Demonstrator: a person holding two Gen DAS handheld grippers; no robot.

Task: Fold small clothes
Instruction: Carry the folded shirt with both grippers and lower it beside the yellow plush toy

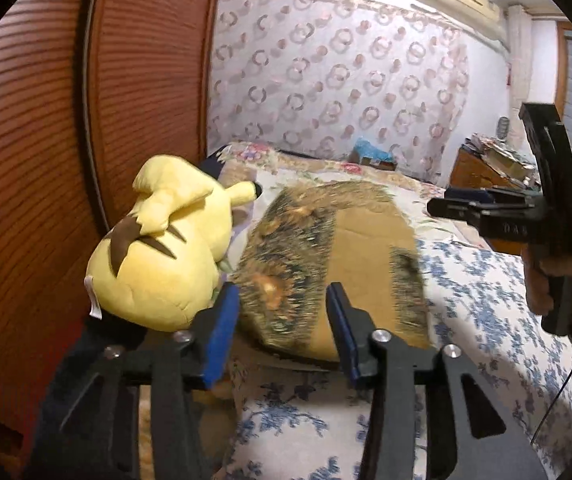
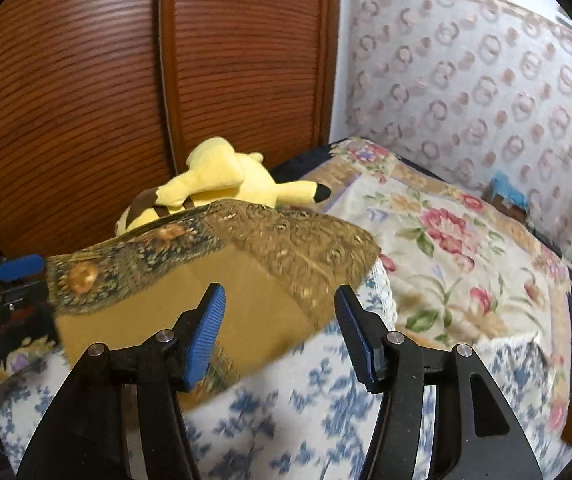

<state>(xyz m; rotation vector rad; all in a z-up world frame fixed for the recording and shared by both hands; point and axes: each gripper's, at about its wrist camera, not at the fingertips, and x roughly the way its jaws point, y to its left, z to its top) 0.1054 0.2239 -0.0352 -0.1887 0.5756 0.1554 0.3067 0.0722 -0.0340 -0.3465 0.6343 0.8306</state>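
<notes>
A brown and gold patterned cloth lies folded on the bed, near its left side, just beside a yellow plush toy that rests against the wooden wardrobe doors. Both tools stand over it with nothing between their pads: the left hand-held gripper hovers at the cloth's near edge, jaws about half open and empty, while the right hand-held gripper hangs over the near right corner, likewise parted and holding nothing. By the look of it, a fold has just been laid down and let go; the next move probably calls for taking a fresh pinch on an edge or corner to fold again, or pressing the bundle flat. The cloth shows a plain tan underside turned up across its middle, with ornate dark borders on either side and a slightly raised, puffy near edge.
</notes>
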